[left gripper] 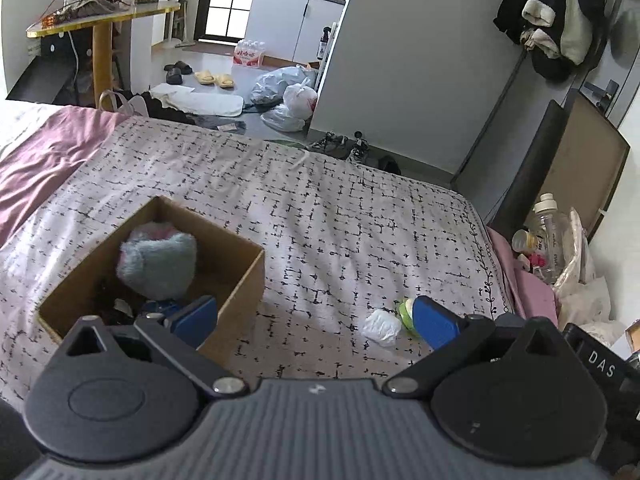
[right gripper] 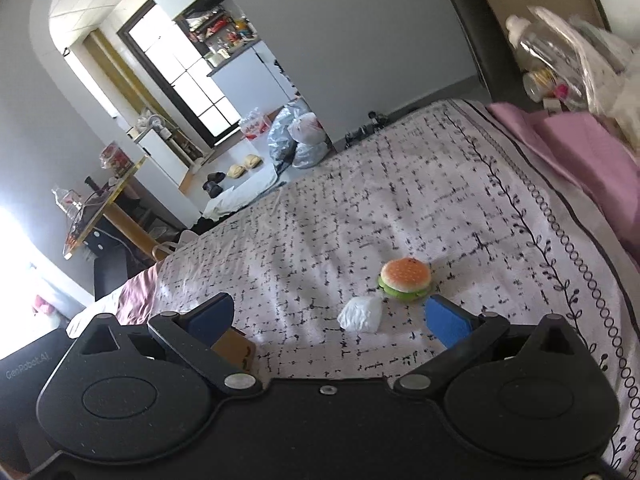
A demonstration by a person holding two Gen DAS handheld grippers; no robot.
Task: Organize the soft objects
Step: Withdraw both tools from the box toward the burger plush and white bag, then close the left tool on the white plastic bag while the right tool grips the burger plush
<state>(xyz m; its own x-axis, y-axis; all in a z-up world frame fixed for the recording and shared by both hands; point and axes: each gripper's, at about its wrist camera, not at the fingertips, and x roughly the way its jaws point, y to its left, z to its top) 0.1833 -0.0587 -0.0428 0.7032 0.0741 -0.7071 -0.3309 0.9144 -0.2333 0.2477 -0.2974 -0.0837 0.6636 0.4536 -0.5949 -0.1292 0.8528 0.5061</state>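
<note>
Left gripper [left gripper: 314, 316]: grey ribbed body across the bottom of its view, small white mark at top centre. Two black teardrop side housings, each with a triangular cutout near the tip and a shallow oval recess on the face. Black link arms pinned with round silver rivets. Fingers [left gripper: 434, 322] are blue flat pads with rounded tips. Black block at the right edge carries white letters "DAS".

Right gripper [right gripper: 330, 320]: same layout, body plain black, no ribs. One silver screw top centre, silver rivets on both links. Blue pads [right gripper: 446, 320]. Faint "GenRobot.AI" text lower left.
</note>
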